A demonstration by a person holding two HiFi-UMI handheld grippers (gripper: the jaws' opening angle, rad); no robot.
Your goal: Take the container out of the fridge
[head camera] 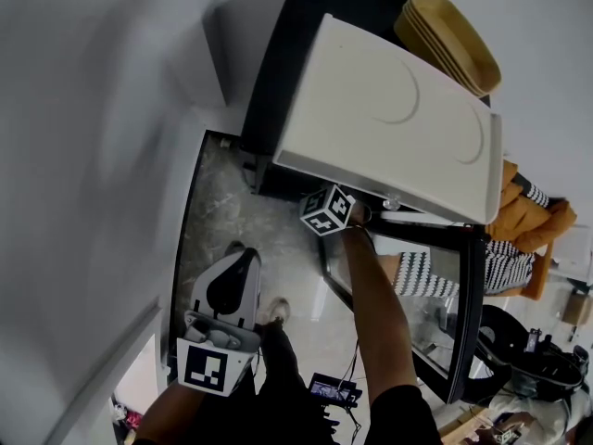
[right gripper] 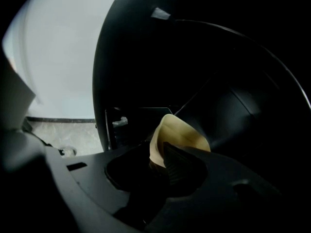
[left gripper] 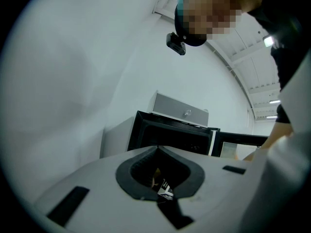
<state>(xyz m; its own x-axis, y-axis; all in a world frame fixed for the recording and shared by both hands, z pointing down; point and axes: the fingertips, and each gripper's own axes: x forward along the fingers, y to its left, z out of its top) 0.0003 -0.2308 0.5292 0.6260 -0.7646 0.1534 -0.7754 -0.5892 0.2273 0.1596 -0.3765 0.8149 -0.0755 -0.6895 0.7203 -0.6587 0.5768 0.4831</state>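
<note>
- Down by the person's legs, the left gripper (head camera: 241, 260) was held low over the marbled floor (head camera: 218, 202). Its jaws were pressed together on nothing, and it was well apart from the fridge.
- Further forward, the right gripper (right gripper: 163, 154) was reached in under the white top (head camera: 389, 109) of the black fridge (head camera: 278, 86), with its jaws clamped on the pale yellow rim of the container (right gripper: 182, 135).
- That container was seen straight ahead of those jaws, inside the dark compartment, with its wall rising up and to the right of the grip. How its long axis lay could not be made out.
- Beside it, the glass door (head camera: 468, 313) was seen swung open to the right. A pull straight back along the arm, towards the person, was judged the way out, and only the right gripper was placed for it.
- Farthest off, a stack of tan trays (head camera: 449, 40) was pictured on top of the fridge.
</note>
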